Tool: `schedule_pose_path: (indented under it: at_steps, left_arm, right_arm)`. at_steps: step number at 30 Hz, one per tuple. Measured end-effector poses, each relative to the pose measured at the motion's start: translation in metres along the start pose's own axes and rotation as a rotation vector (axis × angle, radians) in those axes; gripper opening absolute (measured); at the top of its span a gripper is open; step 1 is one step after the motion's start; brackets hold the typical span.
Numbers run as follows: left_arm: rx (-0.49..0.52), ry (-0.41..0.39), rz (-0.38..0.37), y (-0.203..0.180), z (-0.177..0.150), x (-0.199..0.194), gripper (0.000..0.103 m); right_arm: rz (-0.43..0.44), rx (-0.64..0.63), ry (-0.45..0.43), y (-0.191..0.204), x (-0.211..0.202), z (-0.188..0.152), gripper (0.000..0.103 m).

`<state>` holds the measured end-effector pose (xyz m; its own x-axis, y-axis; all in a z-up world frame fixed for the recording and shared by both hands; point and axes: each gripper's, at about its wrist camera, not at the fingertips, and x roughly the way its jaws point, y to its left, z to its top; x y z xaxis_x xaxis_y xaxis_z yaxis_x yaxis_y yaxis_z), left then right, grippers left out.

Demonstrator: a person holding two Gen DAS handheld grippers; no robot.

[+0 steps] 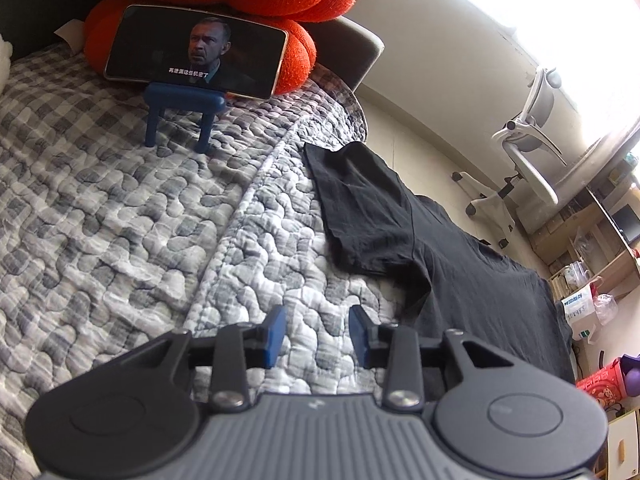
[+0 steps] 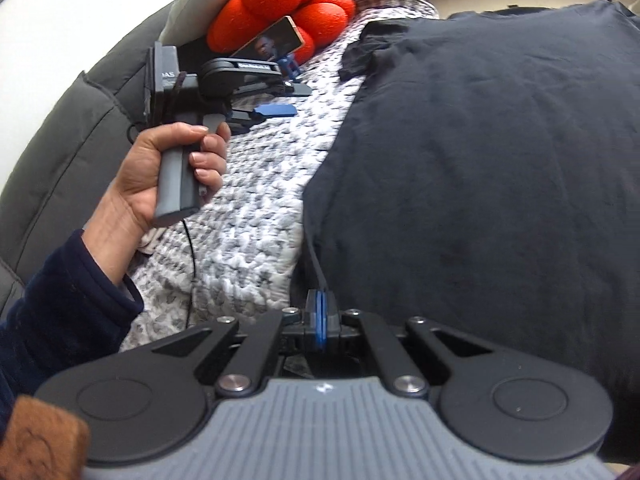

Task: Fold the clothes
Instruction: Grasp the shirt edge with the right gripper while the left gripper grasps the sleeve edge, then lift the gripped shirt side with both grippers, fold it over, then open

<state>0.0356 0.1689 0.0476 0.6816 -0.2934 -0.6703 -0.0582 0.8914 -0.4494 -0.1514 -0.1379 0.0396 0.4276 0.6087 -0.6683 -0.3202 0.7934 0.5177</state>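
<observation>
We are barely begun: the black T-shirt (image 2: 480, 140) lies unfolded on the bed (image 1: 120, 208), its edge pinched in our right gripper (image 2: 320, 320)'s clenched jaws, while our left gripper (image 1: 316, 336) hangs with jaws released and empty.

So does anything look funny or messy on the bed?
A bit. The black T-shirt lies partly over the edge of the quilt, its sleeve wrinkled. A phone stands on a tiny blue chair-shaped stand.
</observation>
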Motion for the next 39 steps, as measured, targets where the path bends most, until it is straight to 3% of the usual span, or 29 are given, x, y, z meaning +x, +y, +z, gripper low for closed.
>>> schedule_pose_path:
  at_steps: [10,14,19,20,22,24,28,33,39]
  left_arm:
    - [-0.110,0.019,-0.042,-0.014,0.025,0.046,0.042]
    - [-0.142,0.020,-0.033,-0.021,0.035,0.064,0.043]
    - [-0.204,0.034,-0.018,-0.025,0.035,0.068,0.051]
    - [-0.196,0.027,-0.005,-0.026,0.035,0.070,0.050]
    - [-0.162,0.016,0.029,-0.032,0.037,0.074,0.038]
    - [-0.142,0.012,0.024,-0.033,0.041,0.078,0.007]
    - [-0.156,-0.028,0.002,-0.031,0.049,0.074,0.006]
    - [-0.079,-0.137,-0.044,-0.063,0.059,0.056,0.006]
    - [0.093,-0.199,-0.083,-0.126,0.060,0.059,0.006]
  right_arm:
    - [0.051,0.035,-0.013,-0.019,-0.006,0.000,0.000]
    - [0.057,0.040,-0.023,-0.023,-0.011,0.001,0.000]
    - [0.066,0.025,-0.035,-0.024,-0.018,0.002,0.000]
    - [0.071,0.020,-0.036,-0.023,-0.018,0.002,0.000]
    - [0.074,0.012,-0.032,-0.023,-0.016,0.002,0.000]
    - [0.081,0.021,-0.030,-0.025,-0.015,0.002,0.000]
    - [0.137,0.065,-0.038,-0.032,-0.020,0.001,0.000]
    - [0.175,0.143,-0.054,-0.043,-0.026,-0.005,0.000]
    - [0.156,0.196,-0.071,-0.052,-0.035,-0.018,0.000]
